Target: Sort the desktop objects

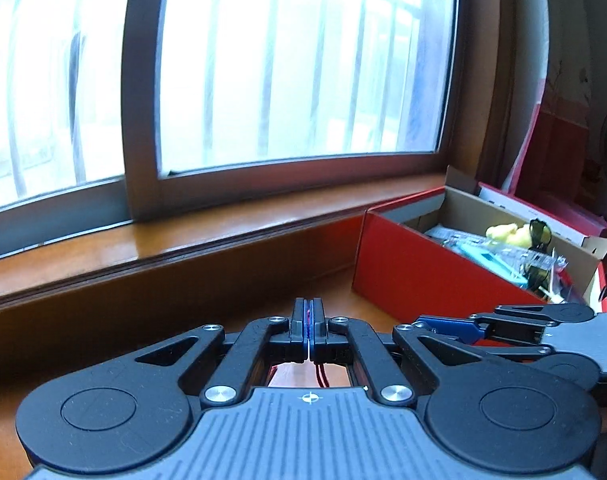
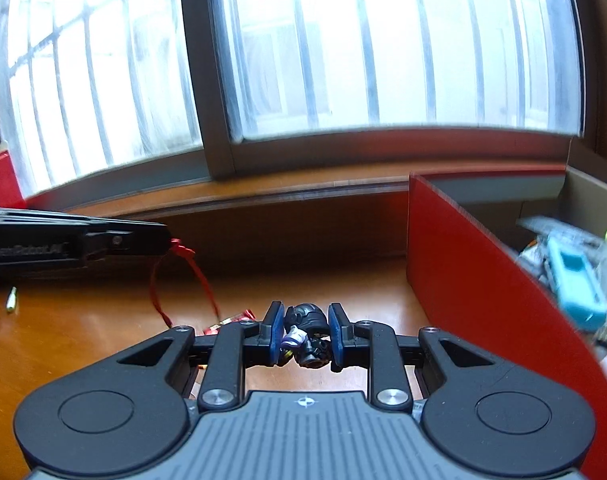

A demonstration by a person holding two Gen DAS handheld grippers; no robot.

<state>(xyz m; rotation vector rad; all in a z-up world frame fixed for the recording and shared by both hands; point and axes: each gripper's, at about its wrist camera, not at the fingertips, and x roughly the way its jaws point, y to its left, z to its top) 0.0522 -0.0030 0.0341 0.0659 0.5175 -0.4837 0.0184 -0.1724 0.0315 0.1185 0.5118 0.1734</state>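
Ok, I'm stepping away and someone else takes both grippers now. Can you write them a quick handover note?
Left gripper: shut on a red string, which hangs from its fingertips above the wooden desk.
Right gripper: closed around a small dark toy figure, just left of the red box.
Done: the box already holds items, including a light blue case and a yellow toy.
Left: drop the figure and string where they belong; a red wrapper and a small green piece remain on the desk.
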